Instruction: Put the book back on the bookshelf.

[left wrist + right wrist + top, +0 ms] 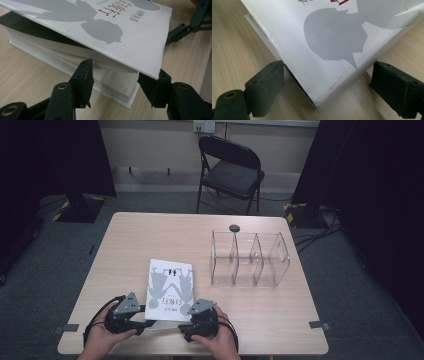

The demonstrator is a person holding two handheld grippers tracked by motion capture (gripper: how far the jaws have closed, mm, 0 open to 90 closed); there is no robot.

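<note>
Wooden table under white book

Both hand-held tools are showing black bodies, each one wearing a grey three-cornered plate on top dotted with small dark holes. The left gripper and right gripper are each trailing a looping black cable. Up close, the fingers are showing as blocky matte black pads on linkage arms, brass-coloured pivot pins glinting at their joints.

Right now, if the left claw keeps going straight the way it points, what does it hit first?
The white book: its near corner already sits between the left claw's open jaws, page block dead ahead, cover lifted slightly above it.
</note>
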